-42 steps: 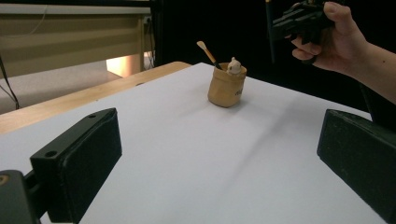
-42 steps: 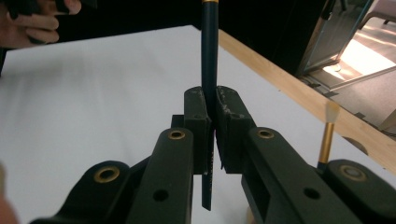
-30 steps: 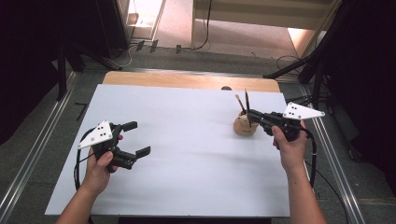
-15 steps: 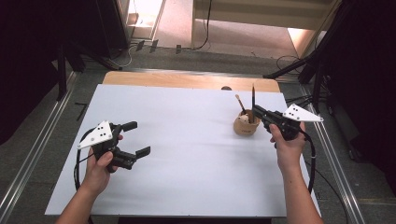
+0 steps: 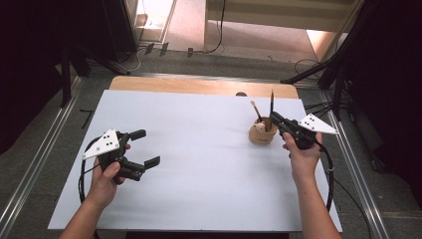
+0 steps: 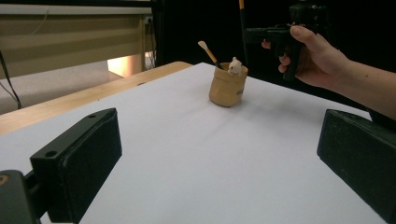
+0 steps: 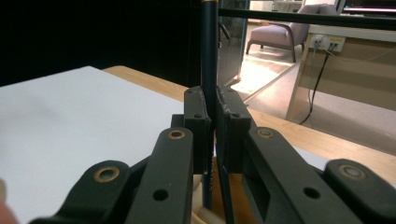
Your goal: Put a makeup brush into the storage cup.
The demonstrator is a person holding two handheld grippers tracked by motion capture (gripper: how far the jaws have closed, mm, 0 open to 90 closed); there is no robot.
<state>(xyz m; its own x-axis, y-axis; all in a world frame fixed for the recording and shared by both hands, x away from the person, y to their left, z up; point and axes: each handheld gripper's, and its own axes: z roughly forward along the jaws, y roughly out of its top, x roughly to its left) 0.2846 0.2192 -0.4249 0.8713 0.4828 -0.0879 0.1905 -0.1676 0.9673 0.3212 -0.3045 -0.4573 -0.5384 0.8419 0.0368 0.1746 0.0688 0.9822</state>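
Observation:
A small tan pot (image 5: 262, 133) (image 6: 227, 86) stands on the white sheet at the right. A light-handled brush (image 5: 256, 110) (image 6: 208, 50) leans out of it, and a small white thing (image 6: 235, 66) sits at its rim. My right gripper (image 5: 276, 119) (image 7: 211, 100) is shut on a dark, thin brush (image 5: 271, 102) (image 7: 208, 56), held upright just right of the pot. Its lower end dips to the pot's mouth. My left gripper (image 5: 144, 148) (image 6: 219, 140) is open at the left of the sheet, with nothing between its jaws.
The white sheet (image 5: 199, 169) covers most of the wooden table (image 5: 199, 85). A small dark spot (image 5: 241, 93) lies at the table's far edge. Dark stands and cables (image 5: 343, 84) crowd the floor to the right.
My right gripper has sunk with the dark brush, bringing it upright and down to the pot. The left gripper has stayed where it was.

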